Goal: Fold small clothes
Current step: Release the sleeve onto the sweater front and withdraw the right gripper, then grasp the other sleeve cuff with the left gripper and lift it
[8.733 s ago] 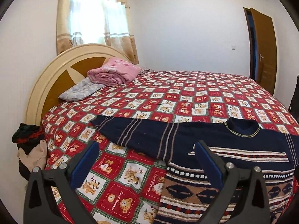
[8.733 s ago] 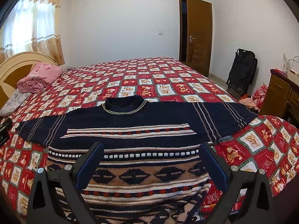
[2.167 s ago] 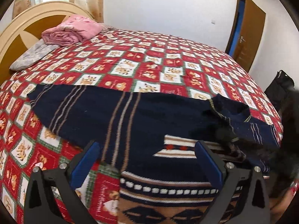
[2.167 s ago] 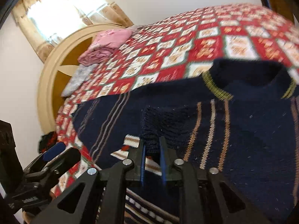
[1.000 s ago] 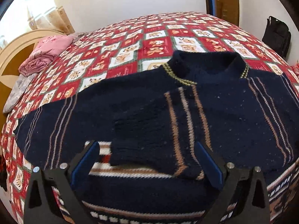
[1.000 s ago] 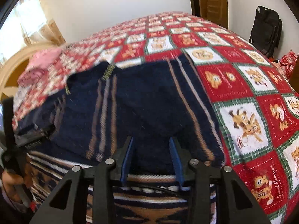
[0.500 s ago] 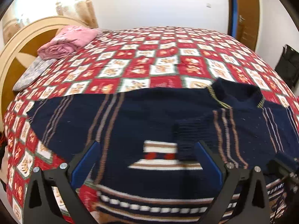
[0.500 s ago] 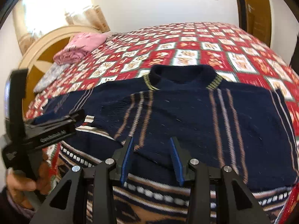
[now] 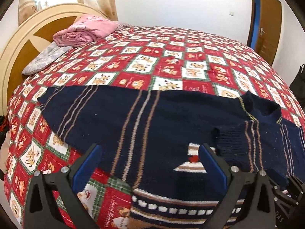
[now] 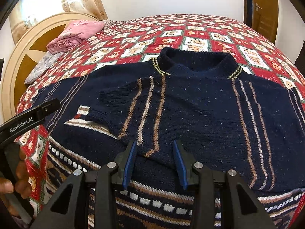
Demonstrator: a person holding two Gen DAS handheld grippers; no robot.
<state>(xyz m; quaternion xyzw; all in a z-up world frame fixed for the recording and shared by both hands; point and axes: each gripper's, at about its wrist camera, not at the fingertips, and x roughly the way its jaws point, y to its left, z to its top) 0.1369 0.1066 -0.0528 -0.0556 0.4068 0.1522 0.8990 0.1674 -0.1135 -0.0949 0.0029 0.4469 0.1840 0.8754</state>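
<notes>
Right wrist view: navy knitted sweater with tan stripes and patterned hem [image 10: 200, 114], flat on the red teddy-bear patchwork bedspread [image 10: 190, 32]. Changed: one sleeve [image 10: 133, 110], earlier spread sideways, now lies folded across the chest. Right gripper [image 10: 154, 162], then clamped on the cuff, stands part-open, empty, above the folded edge. Left gripper [image 9: 150, 164]: wide open, empty, over the outstretched sleeve [image 9: 91, 112]. Judgement: first fold done; this sleeve is due next.
</notes>
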